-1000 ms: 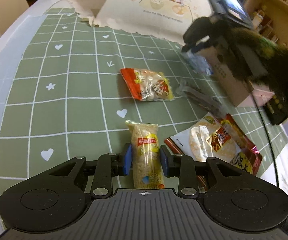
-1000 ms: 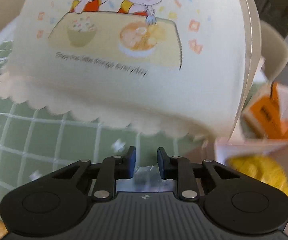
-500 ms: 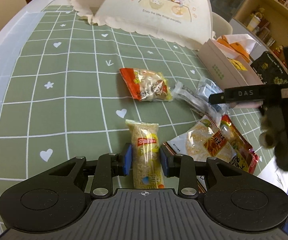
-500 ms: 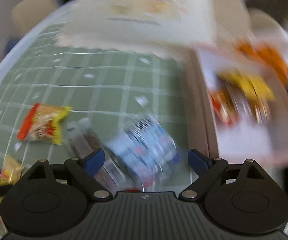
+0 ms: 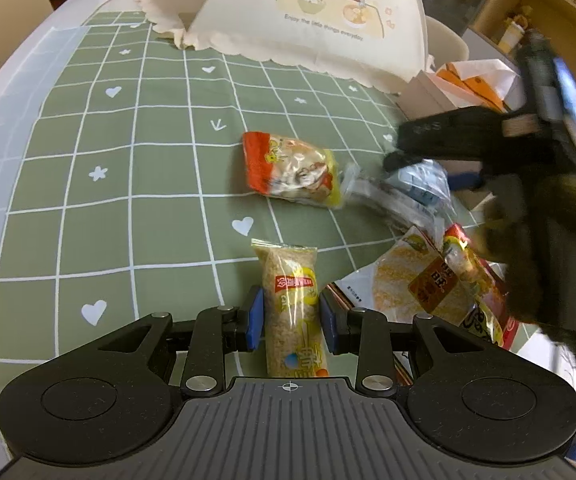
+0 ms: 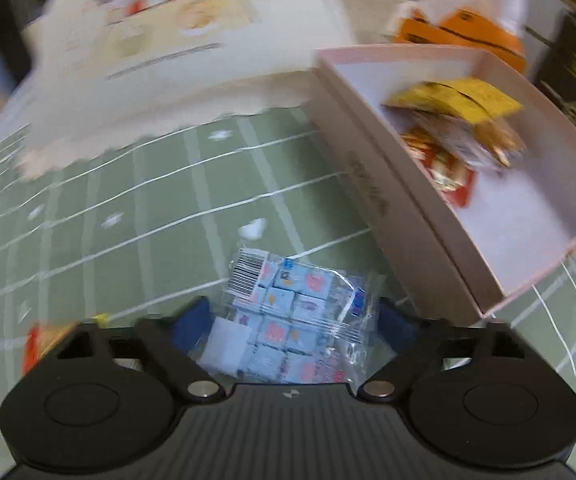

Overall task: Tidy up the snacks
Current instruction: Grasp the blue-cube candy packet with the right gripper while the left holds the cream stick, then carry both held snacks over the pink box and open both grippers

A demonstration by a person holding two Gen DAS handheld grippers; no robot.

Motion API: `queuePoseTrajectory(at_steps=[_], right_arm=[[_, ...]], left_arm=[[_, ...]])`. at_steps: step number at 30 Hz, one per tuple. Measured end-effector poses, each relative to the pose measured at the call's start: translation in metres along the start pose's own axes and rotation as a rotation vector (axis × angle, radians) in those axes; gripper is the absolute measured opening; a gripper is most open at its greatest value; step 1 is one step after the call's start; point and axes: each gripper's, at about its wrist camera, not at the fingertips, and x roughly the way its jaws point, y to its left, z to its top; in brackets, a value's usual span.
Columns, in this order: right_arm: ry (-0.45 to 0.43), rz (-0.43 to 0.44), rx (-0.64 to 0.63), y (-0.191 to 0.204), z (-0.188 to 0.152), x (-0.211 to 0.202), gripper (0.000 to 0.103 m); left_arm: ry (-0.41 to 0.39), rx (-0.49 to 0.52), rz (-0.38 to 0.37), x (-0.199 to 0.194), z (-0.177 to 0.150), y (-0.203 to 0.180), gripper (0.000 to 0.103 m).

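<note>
Nearest in the left wrist view, the left hand-held gripper (image 5: 291, 318) has its blue pads on either side of a long yellow-labelled snack pack (image 5: 292, 307) lying on the green checked cloth of the counter (image 5: 88, 200) near its near edge; whether the pads actually press the pack I cannot tell. Just to the right of it lies a pale cracker packet (image 5: 399, 284) with a red and yellow packet (image 5: 473, 292) overlapping it. Farther in, toward the middle of the counter, rests an orange and yellow snack bag (image 5: 291, 170).

In the right wrist view, the right hand-held gripper (image 6: 293, 326) pinches a clear bag of small blue cubes (image 6: 288, 320) between its blue pads, with the bag just beside the long wall of a pale pink box (image 6: 387, 204) near the counter's right edge. Inside the box lie yellow and red wrapped snacks (image 6: 455, 128). At the counter's far edge stands a cream cover printed with two cartoon children (image 5: 311, 20).
</note>
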Motion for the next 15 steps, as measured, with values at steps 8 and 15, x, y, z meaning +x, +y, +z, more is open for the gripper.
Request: queuePoseTrajectory(at_steps=[8,15], right_arm=[[-0.084,0.122,-0.172,-0.028,-0.025,-0.089,0.063],[-0.192,0.001,-0.160,-0.097,-0.040,-0.150,0.064]], left_arm=[[-0.026,0.088,-0.047,-0.033,0.004,-0.027,0.033],[-0.077,0.282,-0.295,-0.075,0.041,-0.108,0.032]])
